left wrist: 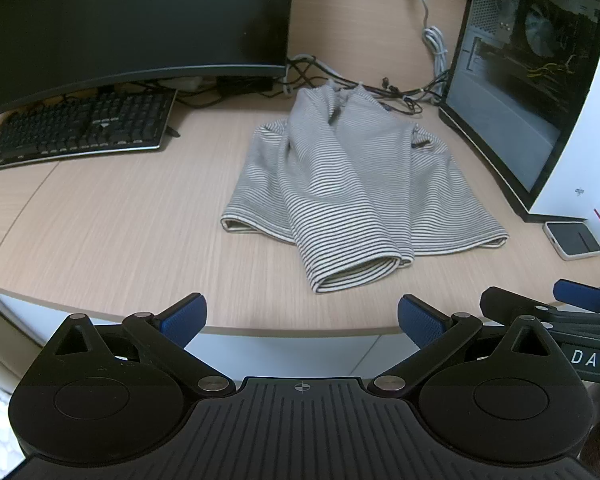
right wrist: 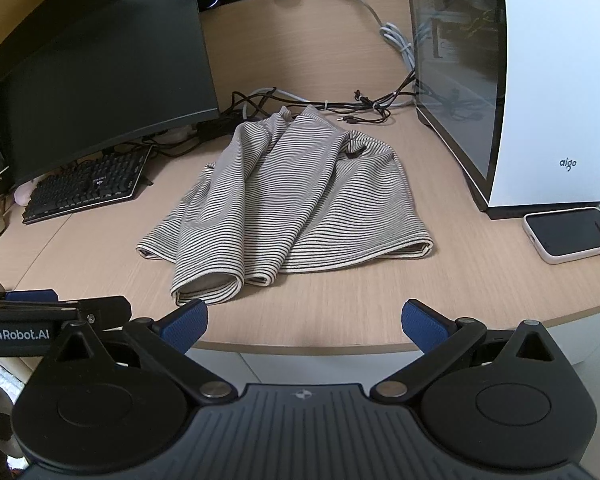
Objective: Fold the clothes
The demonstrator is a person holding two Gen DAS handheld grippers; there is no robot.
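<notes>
**Striped garment ahead of both tools**

Both wide apart and empty: left tool (left wrist: 302, 320), right tool (right wrist: 305, 322), side by side over the near table (left wrist: 120, 220) edge. Just ahead, apart from the fingertips, striped garment (right wrist: 288, 200), partly folded, flat. Beyond, right: phone (right wrist: 574, 234), computer case (right wrist: 548, 100); left: keyboard (right wrist: 86, 188).

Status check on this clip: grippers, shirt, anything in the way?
Left gripper open, right gripper open, both short of the desk edge. Striped shirt partly folded, sleeves over body. Phone right, keyboard left, both clear of shirt.
</notes>
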